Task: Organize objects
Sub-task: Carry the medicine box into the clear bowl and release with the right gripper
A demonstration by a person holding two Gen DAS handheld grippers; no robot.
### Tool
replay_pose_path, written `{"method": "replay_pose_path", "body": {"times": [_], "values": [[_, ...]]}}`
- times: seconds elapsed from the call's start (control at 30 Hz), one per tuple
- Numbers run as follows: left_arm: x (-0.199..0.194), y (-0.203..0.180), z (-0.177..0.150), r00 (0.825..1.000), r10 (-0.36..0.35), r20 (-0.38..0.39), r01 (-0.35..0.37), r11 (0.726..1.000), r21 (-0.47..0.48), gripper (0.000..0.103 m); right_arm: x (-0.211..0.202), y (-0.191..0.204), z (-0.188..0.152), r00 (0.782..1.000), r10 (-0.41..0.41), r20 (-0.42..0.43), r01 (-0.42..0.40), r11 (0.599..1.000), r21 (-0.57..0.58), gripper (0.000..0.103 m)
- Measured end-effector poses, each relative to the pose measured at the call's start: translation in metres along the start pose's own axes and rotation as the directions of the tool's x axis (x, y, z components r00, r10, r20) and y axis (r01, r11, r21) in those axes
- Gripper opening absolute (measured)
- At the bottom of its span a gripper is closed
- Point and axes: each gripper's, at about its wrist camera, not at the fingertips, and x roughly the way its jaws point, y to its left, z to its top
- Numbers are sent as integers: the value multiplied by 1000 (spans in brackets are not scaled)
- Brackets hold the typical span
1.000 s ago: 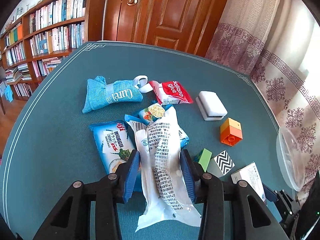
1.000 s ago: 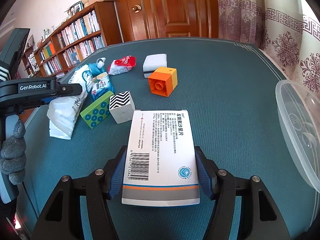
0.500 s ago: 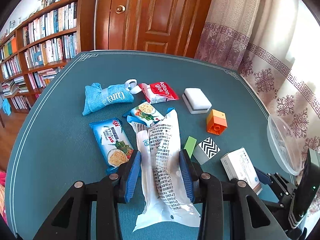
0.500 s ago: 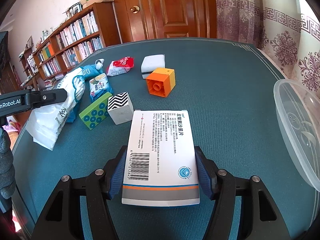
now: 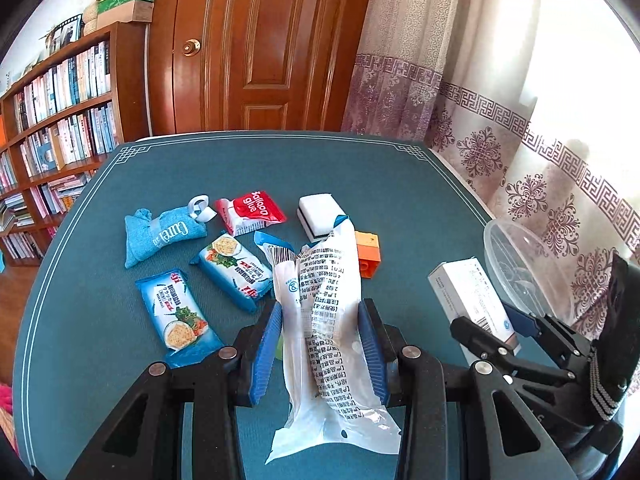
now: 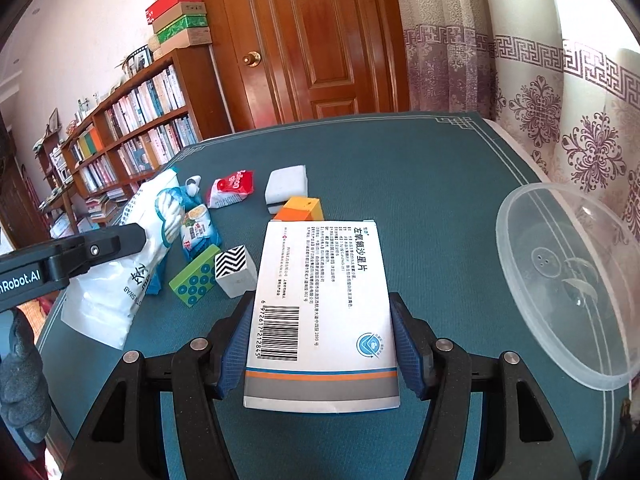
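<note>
Swab bag [image 5: 324,332]: long axis runs bottom to top of frame, clamped in left gripper [image 5: 320,344].
Medicine box [image 6: 322,312]: lengthwise, barcode end nearest, clenched by right gripper [image 6: 322,350].

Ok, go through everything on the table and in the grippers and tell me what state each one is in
left gripper: shut on the cotton swab bag
cotton swab bag: lifted, hanging limp between the jaws
right gripper: shut on the medicine box
medicine box: held flat, closed, barcode up
clear plastic bowl: empty, tilted on its side
balloon glue packet: lying flat
blue Curel pouch: lying flat
two cracker packs: sealed, flat
orange brick: resting on the table
</note>
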Motion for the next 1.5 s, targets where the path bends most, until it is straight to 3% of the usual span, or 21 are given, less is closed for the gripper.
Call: {"method": "replay_pose_path", "body": {"times": [0.17, 0.33, 0.67, 0.93, 1.2, 1.5], "values": [[4, -16, 2, 1000, -27, -9, 27, 999, 27, 42, -25, -37, 11, 993, -107, 42, 105, 993, 44, 64], [10, -35, 4, 998, -54, -17, 55, 997, 52, 42, -37, -88, 21, 970, -241, 38, 237, 967, 94, 64], [19, -57, 7, 996, -82, -35, 85, 992, 89, 42, -33, -163, 22, 877, -480, -18, 478, 868, 131, 64], [27, -68, 7, 995, -88, -53, 93, 990, 103, 42, -20, -191, 15, 825, -559, -81, 564, 814, 139, 64], [34, -86, 10, 992, -105, -69, 113, 985, 132, 42, -27, -193, 10, 825, -559, -80, 564, 811, 158, 66], [46, -122, 19, 986, -147, -77, 159, 968, 193, 42, -61, -164, 1, 869, -495, -4, 491, 860, 138, 66]]}}
